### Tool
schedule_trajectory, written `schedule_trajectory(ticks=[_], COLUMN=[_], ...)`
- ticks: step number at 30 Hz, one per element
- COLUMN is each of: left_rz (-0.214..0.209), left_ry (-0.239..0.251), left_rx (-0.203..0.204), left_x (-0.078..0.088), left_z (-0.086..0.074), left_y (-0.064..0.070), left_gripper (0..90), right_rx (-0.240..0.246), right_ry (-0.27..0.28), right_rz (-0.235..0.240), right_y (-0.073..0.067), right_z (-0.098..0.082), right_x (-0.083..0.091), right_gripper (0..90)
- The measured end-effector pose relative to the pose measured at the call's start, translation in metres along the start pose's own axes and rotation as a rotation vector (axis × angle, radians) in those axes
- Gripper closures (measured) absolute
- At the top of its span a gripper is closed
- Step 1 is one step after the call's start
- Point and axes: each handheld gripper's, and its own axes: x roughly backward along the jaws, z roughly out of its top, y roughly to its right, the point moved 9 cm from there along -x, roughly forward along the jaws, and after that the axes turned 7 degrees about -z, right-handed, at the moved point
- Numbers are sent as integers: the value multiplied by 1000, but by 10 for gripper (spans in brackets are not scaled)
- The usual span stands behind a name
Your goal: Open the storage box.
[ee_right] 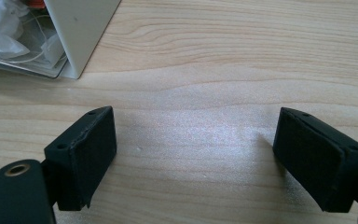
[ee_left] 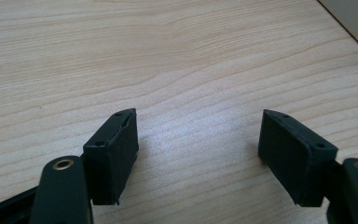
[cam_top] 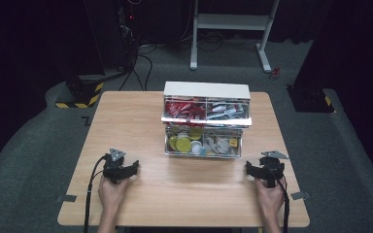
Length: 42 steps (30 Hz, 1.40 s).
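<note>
A white two-tier organiser box point(cam_top: 206, 119) stands at the middle of the wooden table point(cam_top: 126, 111), with both clear drawers pulled out toward me. The upper drawer holds red and silver packets, the lower one yellow-green round items and small sachets. My left gripper point(cam_top: 125, 168) rests low over the table at the front left, open, with bare wood between its pads point(ee_left: 116, 154). My right gripper point(cam_top: 261, 168) sits at the front right, open too, nothing between its pads point(ee_right: 86, 154). The right gripper view catches the box corner point(ee_right: 77, 32) at upper left.
Beyond the table lie grey carpet, a white desk frame point(cam_top: 233, 29) at the back, a yellow-black striped base point(cam_top: 80, 92) at back left and cables. Bare tabletop lies between the two grippers and on both sides of the box.
</note>
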Motion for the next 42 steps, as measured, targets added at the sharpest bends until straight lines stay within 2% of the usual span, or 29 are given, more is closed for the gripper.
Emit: schedule_trajectory(ticks=[5, 14, 16, 19, 21, 23, 31, 36, 41, 42], left_rz=[-1, -5, -5, -4, -4, -5, -29, -33, -37, -37], left_ry=[3, 4, 3, -2, -2, -2, -9, -15, -15, -14], left_rx=[3, 4, 3, -2, -2, -3, -19, -27, -30, -29], left_x=[0, 0, 0, 1, 1, 1, -1, -1, -2, -2], left_z=[0, 0, 0, -1, -1, -1, -1, -1, -1, -1], left_y=[0, 0, 0, 1, 1, 1, 4, 5, 5, 5], left_gripper=[289, 290, 288, 289, 288, 285, 224, 205, 186, 186], right_rx=[-8, 9, 15, 31, 31, 41, 6, 11, 37, 28], right_ry=[0, 3, 4, 24, 27, 37, 54, 43, 63, 65], right_rz=[-5, 10, 21, 35, 40, 73, 84, 87, 78, 85], right_y=[-1, -6, -7, -9, -9, -10, -10, -10, -12, -12], right_z=[-2, -3, -3, -2, -2, -2, -2, -2, -1, -1], right_x=[2, 4, 6, 7, 7, 9, 13, 12, 13, 14], right_gripper=[130, 143, 184, 295, 303, 331, 339, 342, 352, 359])
